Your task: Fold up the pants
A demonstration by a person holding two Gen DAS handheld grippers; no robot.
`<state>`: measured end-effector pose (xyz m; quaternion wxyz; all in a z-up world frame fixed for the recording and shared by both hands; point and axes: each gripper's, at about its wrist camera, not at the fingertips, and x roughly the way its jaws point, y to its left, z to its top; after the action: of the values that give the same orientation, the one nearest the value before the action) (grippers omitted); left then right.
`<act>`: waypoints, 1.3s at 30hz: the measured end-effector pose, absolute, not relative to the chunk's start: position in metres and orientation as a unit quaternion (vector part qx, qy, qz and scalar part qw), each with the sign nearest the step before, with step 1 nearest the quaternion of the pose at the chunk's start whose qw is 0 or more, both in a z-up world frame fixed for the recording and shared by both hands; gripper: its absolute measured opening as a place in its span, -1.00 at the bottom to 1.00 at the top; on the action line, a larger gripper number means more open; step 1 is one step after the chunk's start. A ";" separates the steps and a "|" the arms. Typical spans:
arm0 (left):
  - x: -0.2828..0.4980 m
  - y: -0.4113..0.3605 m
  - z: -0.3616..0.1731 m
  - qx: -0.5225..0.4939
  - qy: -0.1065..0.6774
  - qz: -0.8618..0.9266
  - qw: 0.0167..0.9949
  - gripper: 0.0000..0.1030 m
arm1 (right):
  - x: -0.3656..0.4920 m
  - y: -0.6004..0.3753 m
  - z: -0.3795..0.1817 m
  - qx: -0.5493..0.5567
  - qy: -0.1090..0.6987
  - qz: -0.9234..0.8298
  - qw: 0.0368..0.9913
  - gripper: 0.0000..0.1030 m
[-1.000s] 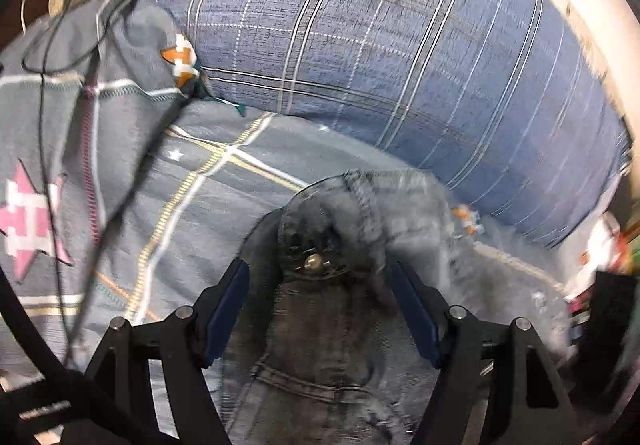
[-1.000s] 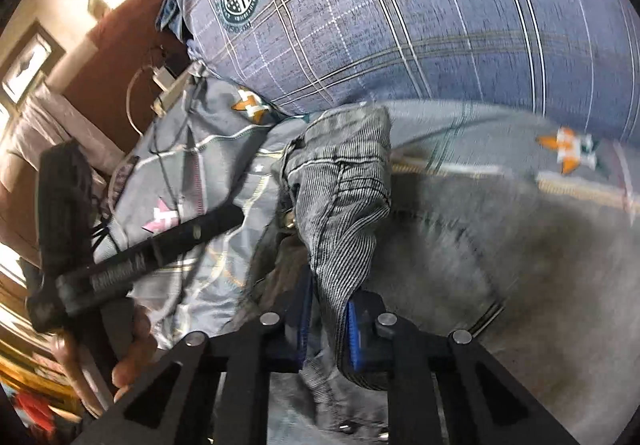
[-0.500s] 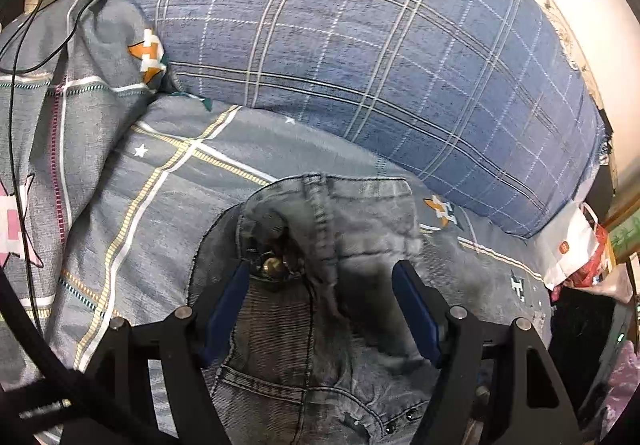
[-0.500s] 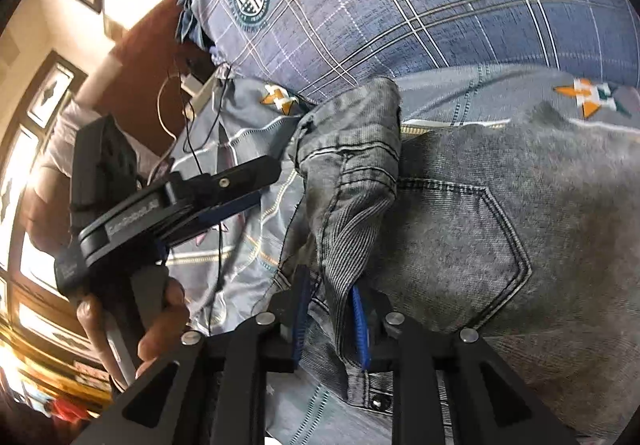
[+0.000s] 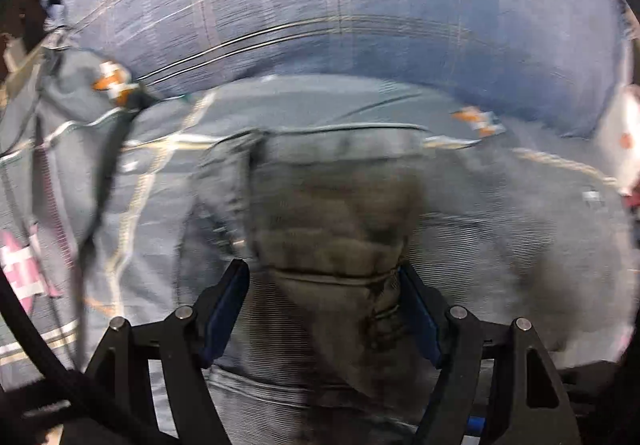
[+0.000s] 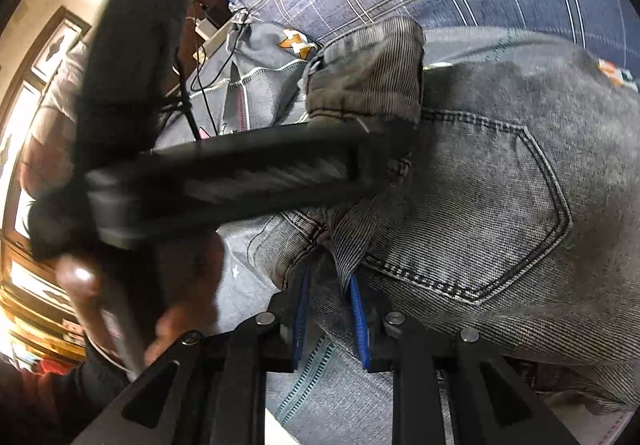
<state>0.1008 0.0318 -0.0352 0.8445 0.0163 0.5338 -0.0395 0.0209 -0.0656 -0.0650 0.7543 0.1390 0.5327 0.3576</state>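
Right now my right gripper (image 6: 329,309) is nearly closed, pinching a fold of the grey jeans (image 6: 500,205); its jaws have just been easing open a little with the denim between them. My left gripper (image 5: 322,305) stands wide, straddling the bunched waistband without pressing it. The jeans lie on the bed's patterned sheet (image 5: 152,181), just below the blue plaid pillow (image 5: 360,5).
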 end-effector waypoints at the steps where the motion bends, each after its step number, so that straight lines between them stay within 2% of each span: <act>1: 0.101 0.037 -0.036 0.002 0.536 -0.039 0.843 0.17 | 0.021 -0.067 -0.066 0.143 0.533 0.358 0.753 -0.55; 2: 0.100 0.044 -0.036 -0.027 0.541 -0.047 0.839 -0.28 | 0.021 -0.067 -0.066 0.143 0.534 0.357 0.753 -0.55; 3: 0.099 0.049 -0.035 -0.050 0.545 -0.057 0.835 -0.46 | 0.021 -0.068 -0.066 0.143 0.535 0.356 0.753 -0.55; 5: 0.090 0.060 -0.027 -0.085 0.538 -0.063 0.836 -0.64 | 0.021 -0.069 -0.067 0.141 0.539 0.354 0.751 -0.56; 7: 0.076 0.069 -0.019 -0.128 0.521 -0.084 0.840 -0.70 | 0.021 -0.070 -0.067 0.145 0.540 0.353 0.750 -0.56; 10: 0.055 0.098 -0.019 -0.217 0.497 -0.100 0.834 -0.70 | 0.021 -0.079 -0.064 0.164 0.534 0.361 0.746 -0.56; 12: 0.038 0.118 -0.024 -0.244 0.480 -0.080 0.839 -0.59 | 0.018 -0.085 -0.062 0.179 0.529 0.366 0.745 -0.56; 14: 0.020 0.127 -0.029 -0.235 0.475 -0.056 0.846 -0.12 | 0.015 -0.086 -0.065 0.184 0.529 0.366 0.743 -0.56; 16: 0.012 0.126 -0.031 -0.227 0.471 -0.058 0.851 0.09 | 0.010 -0.083 -0.065 0.181 0.528 0.373 0.741 -0.56; 18: 0.011 0.123 -0.028 -0.227 0.468 -0.076 0.851 0.12 | 0.005 -0.078 -0.061 0.173 0.519 0.380 0.746 -0.56; 20: 0.016 0.116 -0.019 -0.222 0.464 -0.096 0.852 0.28 | 0.002 -0.077 -0.055 0.178 0.509 0.392 0.746 -0.56; 22: 0.025 0.105 -0.008 -0.198 0.467 -0.094 0.857 0.33 | -0.002 -0.086 -0.049 0.179 0.502 0.375 0.758 -0.56; 27: 0.071 0.044 -0.003 -0.049 0.513 -0.068 0.855 0.39 | -0.004 -0.141 -0.042 0.202 0.495 0.288 0.795 -0.56; 28: 0.078 0.037 -0.006 -0.041 0.522 -0.065 0.849 0.39 | 0.000 -0.153 -0.044 0.216 0.497 0.266 0.797 -0.49; 30: 0.095 0.029 -0.017 -0.038 0.540 -0.063 0.838 0.38 | 0.006 -0.169 -0.053 0.260 0.502 0.250 0.786 -0.14; 31: 0.098 0.030 -0.018 -0.032 0.536 -0.050 0.842 0.13 | 0.008 -0.177 -0.059 0.287 0.505 0.247 0.775 0.04; 32: 0.097 0.035 -0.017 -0.029 0.522 -0.034 0.852 -0.41 | 0.010 -0.182 -0.060 0.303 0.505 0.245 0.770 0.11; 33: 0.096 0.040 -0.018 -0.036 0.520 -0.034 0.853 -0.64 | 0.011 -0.184 -0.060 0.312 0.504 0.245 0.767 0.14; 35: 0.087 0.063 -0.021 -0.093 0.520 -0.051 0.848 -0.77 | 0.009 -0.184 -0.057 0.318 0.501 0.243 0.768 0.22; 39: 0.042 0.093 -0.020 -0.207 0.475 -0.115 0.847 -0.79 | 0.010 -0.177 -0.060 0.317 0.508 0.239 0.765 0.22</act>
<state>0.0423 0.0931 -0.0197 0.8474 -0.2068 0.4753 -0.1148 0.0098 -0.1768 -0.0600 0.7647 0.3168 0.5079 0.2386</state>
